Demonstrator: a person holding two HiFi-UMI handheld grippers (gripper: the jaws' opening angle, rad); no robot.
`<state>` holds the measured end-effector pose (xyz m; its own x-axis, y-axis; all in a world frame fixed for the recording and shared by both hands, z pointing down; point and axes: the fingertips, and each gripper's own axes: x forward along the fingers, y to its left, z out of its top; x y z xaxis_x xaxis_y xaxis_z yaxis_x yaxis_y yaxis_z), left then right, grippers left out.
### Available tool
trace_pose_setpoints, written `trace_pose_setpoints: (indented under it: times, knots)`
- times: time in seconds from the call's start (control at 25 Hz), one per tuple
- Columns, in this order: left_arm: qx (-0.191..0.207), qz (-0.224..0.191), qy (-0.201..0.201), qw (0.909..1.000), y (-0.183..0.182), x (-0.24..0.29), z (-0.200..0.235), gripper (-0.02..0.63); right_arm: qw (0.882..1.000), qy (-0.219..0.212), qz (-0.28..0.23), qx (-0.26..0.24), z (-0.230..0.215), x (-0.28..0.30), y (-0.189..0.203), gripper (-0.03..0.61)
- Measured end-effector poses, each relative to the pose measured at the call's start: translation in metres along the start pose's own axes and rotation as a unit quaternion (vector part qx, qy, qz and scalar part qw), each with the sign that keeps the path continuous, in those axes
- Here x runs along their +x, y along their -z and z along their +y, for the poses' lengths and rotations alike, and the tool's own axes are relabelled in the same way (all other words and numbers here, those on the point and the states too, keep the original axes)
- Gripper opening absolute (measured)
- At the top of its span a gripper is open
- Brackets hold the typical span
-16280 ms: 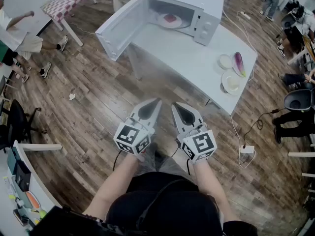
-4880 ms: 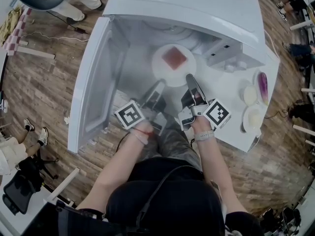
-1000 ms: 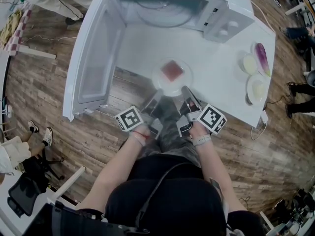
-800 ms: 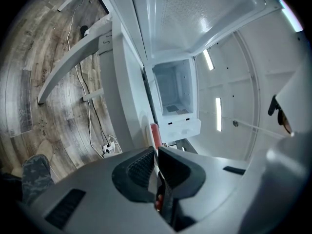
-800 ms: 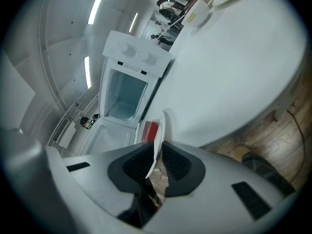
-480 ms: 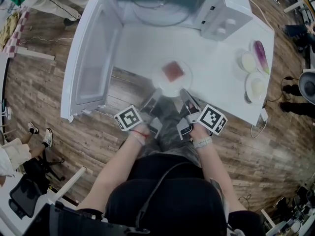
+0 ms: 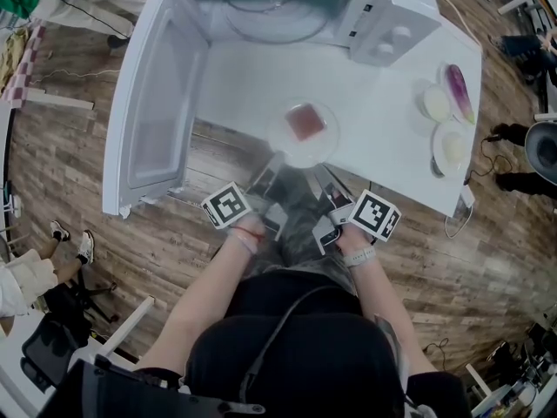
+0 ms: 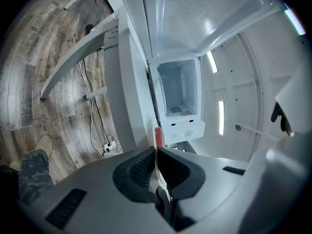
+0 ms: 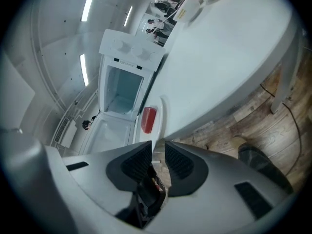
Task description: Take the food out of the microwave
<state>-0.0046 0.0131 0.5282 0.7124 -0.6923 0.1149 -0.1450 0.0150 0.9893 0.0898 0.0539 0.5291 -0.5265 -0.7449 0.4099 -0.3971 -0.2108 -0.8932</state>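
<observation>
A white plate (image 7: 303, 134) with a red slab of food (image 7: 305, 121) sits on the white table (image 7: 383, 94), near its front edge and out of the open microwave (image 7: 296, 11). My left gripper (image 7: 277, 162) is at the plate's near-left rim. In the left gripper view its jaws (image 8: 156, 150) are closing, with the thin rim pinched between the pads and the food (image 8: 158, 136) just beyond. My right gripper (image 7: 322, 179) sits back from the plate, jaws opening. In the right gripper view nothing lies between its pads (image 9: 158, 147); the plate (image 9: 159, 112) and food (image 9: 148, 119) lie ahead.
The microwave door (image 7: 152, 103) swings out to the left over the wooden floor. At the table's right end stand two small plates (image 7: 435, 103) (image 7: 452, 146) and a purple eggplant (image 7: 459, 81). People stand around the room's edges.
The right gripper has let go of the plate's rim, opened and drawn back toward me. The left gripper stays at the rim and the plate stays on the table.
</observation>
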Motion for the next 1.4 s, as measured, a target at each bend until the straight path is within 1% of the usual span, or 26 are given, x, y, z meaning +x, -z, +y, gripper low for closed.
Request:
trace_pose_setpoints:
  times: [0.12,0.2,0.28,0.44,0.52,0.56,0.6,0.68,0.72,0.84,0.96,1.04,1.12,1.16,1.2,1.32,1.36,1.4]
  knots:
    - [0.000,0.001,0.000,1.0000,0.001,0.003,0.000,0.025,1.000,0.004,0.012,0.002,-0.005,-0.003,0.008,0.081]
    - [0.012,0.004,-0.005,0.9999,0.001,0.004,0.001,0.025,1.000,0.006,0.020,-0.006,-0.007,-0.003,0.013,0.081]
    - [0.012,0.004,-0.006,0.9999,0.001,0.005,0.001,0.025,1.000,0.005,0.026,-0.008,-0.006,0.000,0.017,0.081]
    - [-0.008,0.001,0.000,1.0000,0.003,0.009,-0.001,0.025,0.999,0.002,0.032,-0.014,-0.003,0.006,0.020,0.080]
    - [-0.033,-0.005,0.009,0.9994,0.006,0.011,-0.005,0.026,0.999,-0.006,0.031,-0.013,0.001,0.008,0.019,0.080]
    - [-0.037,-0.006,0.012,0.9992,0.006,0.011,-0.006,0.026,0.999,-0.011,0.030,-0.012,0.003,0.009,0.019,0.080]
    - [-0.032,-0.005,0.012,0.9994,0.006,0.011,-0.005,0.025,0.999,-0.016,0.030,-0.010,0.004,0.010,0.018,0.080]
    - [-0.006,0.002,0.004,1.0000,0.003,0.011,-0.003,0.026,0.999,-0.019,0.030,-0.009,0.006,0.012,0.017,0.080]
    - [0.000,0.003,0.002,1.0000,0.003,0.011,-0.002,0.026,0.999,-0.019,0.029,-0.008,0.007,0.014,0.017,0.079]
    - [-0.003,0.005,0.004,1.0000,0.002,0.012,-0.002,0.026,0.999,-0.020,0.027,-0.003,0.009,0.017,0.016,0.076]
    - [0.013,0.011,-0.002,0.9999,0.000,0.013,0.000,0.026,0.999,-0.023,0.027,0.003,0.010,0.019,0.015,0.074]
    - [0.008,0.013,-0.002,0.9999,0.001,0.014,0.000,0.026,0.999,-0.025,0.025,0.007,0.010,0.020,0.014,0.072]
    - [-0.019,0.010,0.008,0.9997,0.004,0.017,-0.003,0.026,0.999,-0.026,0.022,0.013,0.010,0.021,0.012,0.067]
    - [-0.027,0.010,0.013,0.9995,0.005,0.018,-0.005,0.026,0.999,-0.028,0.020,0.016,0.010,0.022,0.011,0.063]
    - [-0.023,0.013,0.015,0.9995,0.005,0.018,-0.006,0.026,0.999,-0.029,0.019,0.019,0.011,0.022,0.011,0.057]
    - [0.008,0.022,0.013,0.9996,0.004,0.017,-0.006,0.026,0.999,-0.042,0.018,0.017,0.016,0.023,0.009,0.052]
    - [0.011,0.022,0.013,0.9996,0.004,0.017,-0.006,0.026,0.999,-0.043,0.017,0.017,0.016,0.023,0.008,0.051]
    - [0.002,0.021,0.015,0.9997,0.005,0.017,-0.007,0.028,0.999,-0.042,0.015,0.022,0.015,0.022,0.008,0.049]
